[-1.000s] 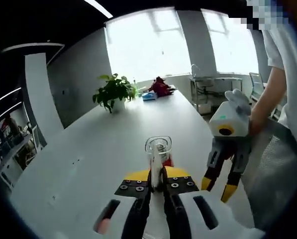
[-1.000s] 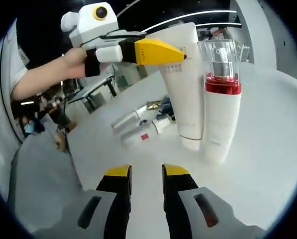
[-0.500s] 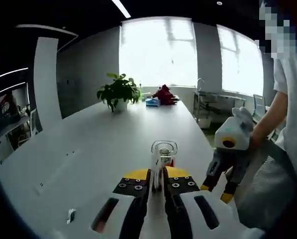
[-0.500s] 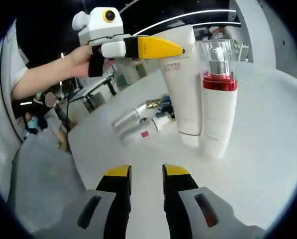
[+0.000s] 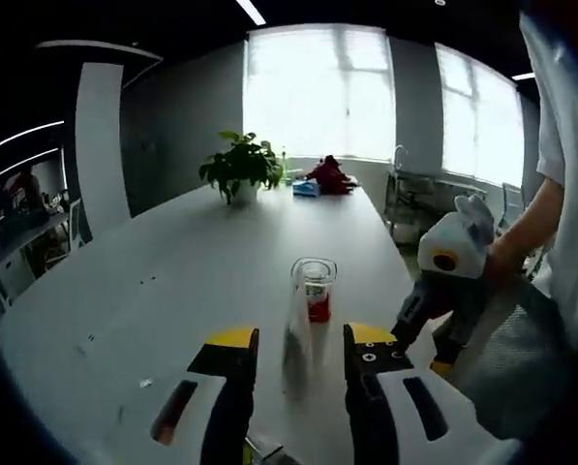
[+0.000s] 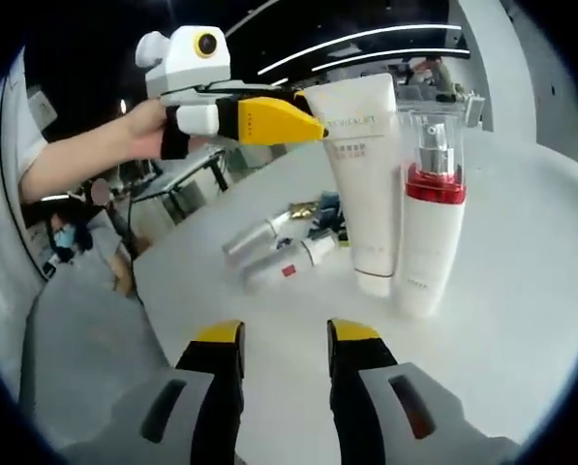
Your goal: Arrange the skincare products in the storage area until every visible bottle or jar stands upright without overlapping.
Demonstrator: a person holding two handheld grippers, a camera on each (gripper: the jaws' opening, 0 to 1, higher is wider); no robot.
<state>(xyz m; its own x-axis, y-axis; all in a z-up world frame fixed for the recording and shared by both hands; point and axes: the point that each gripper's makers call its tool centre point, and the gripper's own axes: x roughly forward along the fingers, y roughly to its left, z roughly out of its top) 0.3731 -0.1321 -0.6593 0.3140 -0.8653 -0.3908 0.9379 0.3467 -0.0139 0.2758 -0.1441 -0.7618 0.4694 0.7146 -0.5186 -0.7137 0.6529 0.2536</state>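
1. At the bottom of the left gripper view, the left gripper (image 5: 296, 347) had its jaws apart and held nothing; the pump bottle (image 5: 313, 291) with the clear cap and red collar stood upright on the white bench (image 5: 172, 281) just beyond the jaw tips.
2. To the right in that view, the right gripper (image 5: 419, 351) was held in a person's hand (image 5: 501, 266) beside the bench edge.
3. In the right gripper view, the right gripper's jaws were also apart and empty.
4. Farther on, the pump bottle stood upright just beside a white tube (image 6: 363, 174), which stood on its cap.
5. To the left of them, two small bottles (image 6: 279, 247) lay on their sides on the bench.
6. At the far end of the bench stood a potted plant (image 5: 240, 167).
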